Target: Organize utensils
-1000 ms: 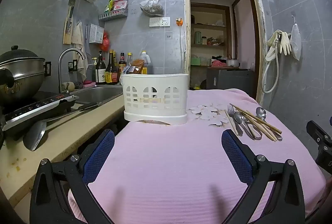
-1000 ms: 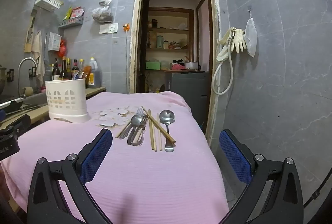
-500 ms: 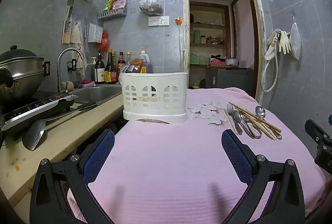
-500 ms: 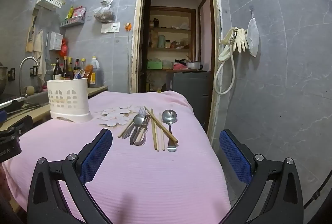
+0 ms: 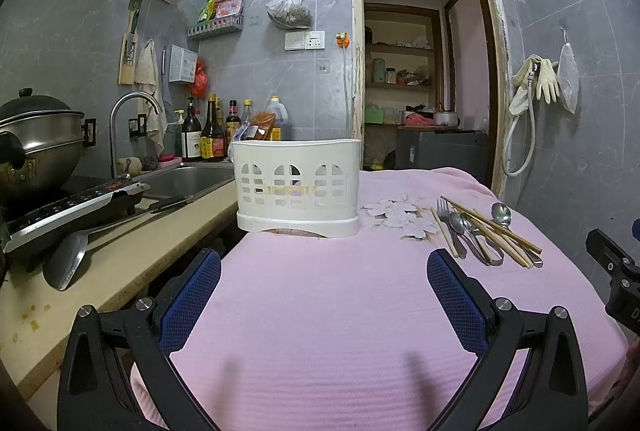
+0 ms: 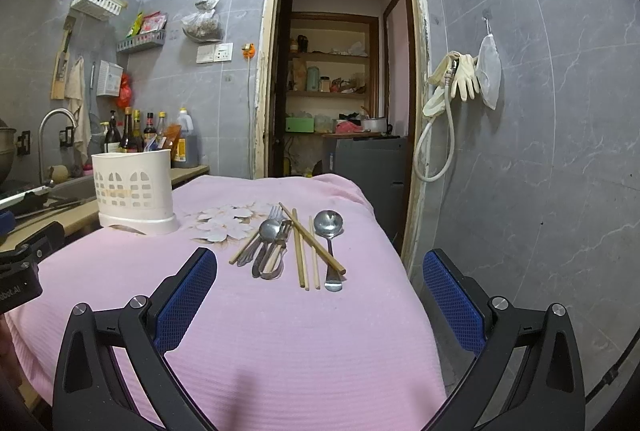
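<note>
A white plastic utensil holder point(image 5: 297, 187) stands upright on the pink cloth-covered table point(image 5: 320, 311); it also shows in the right wrist view point(image 6: 134, 191). To its right lies a pile of utensils point(image 5: 484, 231): wooden chopsticks point(image 6: 305, 249), a fork, spoons point(image 6: 329, 227) and tongs. My left gripper point(image 5: 323, 299) is open and empty, hovering above the cloth short of the holder. My right gripper point(image 6: 320, 299) is open and empty, just in front of the utensil pile point(image 6: 288, 243).
A kitchen counter point(image 5: 120, 247) with a sink point(image 5: 184, 181), induction hob, pot point(image 5: 36, 143) and a spatula point(image 5: 80, 251) runs along the left. Bottles stand behind the holder. A doorway point(image 6: 340, 71) lies beyond the table. The table's right edge drops off beside the grey wall.
Both grippers have crept slightly forward toward the table's objects and stayed open. Nothing on the table has moved.
</note>
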Demonstrator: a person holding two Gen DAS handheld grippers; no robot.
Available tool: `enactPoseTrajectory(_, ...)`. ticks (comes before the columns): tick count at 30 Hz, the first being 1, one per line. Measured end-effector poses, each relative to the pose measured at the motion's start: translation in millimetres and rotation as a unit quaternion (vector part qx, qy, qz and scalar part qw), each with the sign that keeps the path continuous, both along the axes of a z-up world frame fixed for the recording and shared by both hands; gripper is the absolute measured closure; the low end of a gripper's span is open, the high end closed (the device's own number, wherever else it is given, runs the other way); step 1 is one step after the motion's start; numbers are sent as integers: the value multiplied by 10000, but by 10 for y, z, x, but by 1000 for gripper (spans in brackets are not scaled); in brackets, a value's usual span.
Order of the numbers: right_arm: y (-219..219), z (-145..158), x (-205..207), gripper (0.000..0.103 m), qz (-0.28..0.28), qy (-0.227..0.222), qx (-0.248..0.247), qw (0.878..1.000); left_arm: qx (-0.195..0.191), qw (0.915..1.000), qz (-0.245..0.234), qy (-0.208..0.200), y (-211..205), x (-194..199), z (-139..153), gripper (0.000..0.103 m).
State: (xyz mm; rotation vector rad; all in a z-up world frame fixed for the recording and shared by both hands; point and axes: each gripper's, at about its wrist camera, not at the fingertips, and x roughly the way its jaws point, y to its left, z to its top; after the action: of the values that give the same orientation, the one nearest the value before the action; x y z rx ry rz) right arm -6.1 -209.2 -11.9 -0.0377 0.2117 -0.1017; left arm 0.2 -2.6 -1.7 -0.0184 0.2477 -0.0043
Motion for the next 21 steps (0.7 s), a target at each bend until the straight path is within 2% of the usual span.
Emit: enactPoseTrajectory(21, 2, -28, 13, 0, 38, 38, -11, 10000, -4, 10000, -1, 0, 6, 2, -5, 2)
